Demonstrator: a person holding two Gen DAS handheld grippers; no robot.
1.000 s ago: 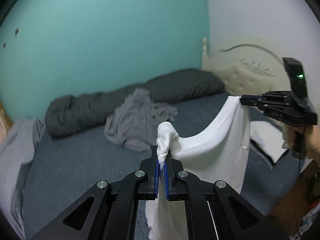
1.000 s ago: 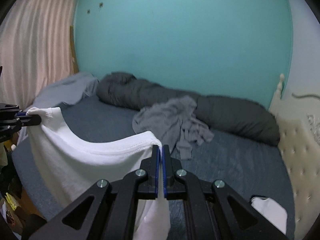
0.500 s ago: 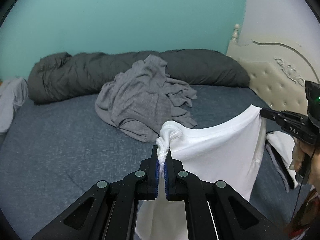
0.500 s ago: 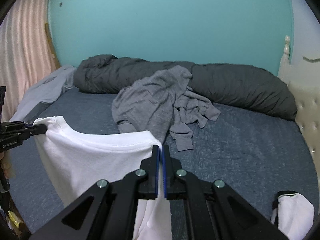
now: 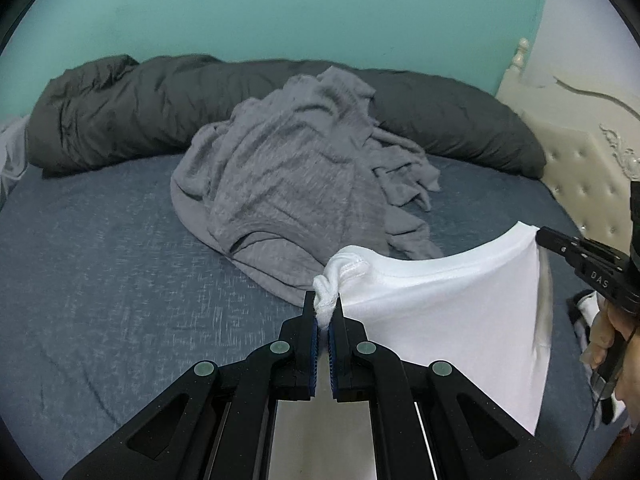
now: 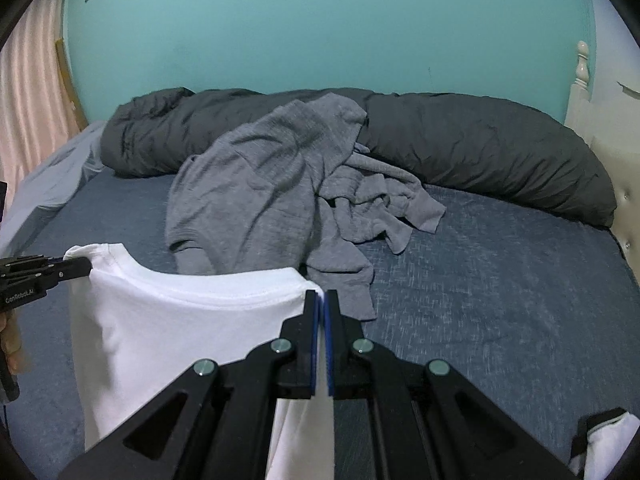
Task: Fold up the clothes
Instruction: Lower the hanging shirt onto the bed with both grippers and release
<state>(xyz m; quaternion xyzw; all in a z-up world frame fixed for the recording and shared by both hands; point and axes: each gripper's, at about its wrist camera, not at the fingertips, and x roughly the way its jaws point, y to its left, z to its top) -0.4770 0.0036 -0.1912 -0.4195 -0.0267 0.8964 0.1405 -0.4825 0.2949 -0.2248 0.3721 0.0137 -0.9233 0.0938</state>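
Two grippers were in view, and one white shirt [image 5: 448, 304] hung between them, low in the frame and above the bed [image 5: 100, 280]. The left gripper [image 5: 324, 312] was clamped tight on a bunched corner of the shirt at bottom center. The right gripper [image 6: 322, 304] was clamped on the other corner the same way, with cloth pinched between its blue pads. In the left view the right gripper showed at the far right edge with a hand [image 5: 608, 332] on its handle.

A second white cloth [image 6: 608, 440] with a dark trim lay in the bottom right corner of the right view. One gray shirt [image 5: 288, 184] sat in a messy pile in the middle of the bed. One dark blanket [image 6: 480, 148] was rolled up long across the back, under the green wall [image 6: 320, 20]. One cream headboard [image 5: 580, 160] stood at the right. One pink curtain [image 6: 28, 100] hung at the upper left.

Compared with a second before, both cameras had tipped down, so the bed filled more of the frame and the wall less. The gray pile looked bigger and closer. The white shirt was held the same way in both grippers.
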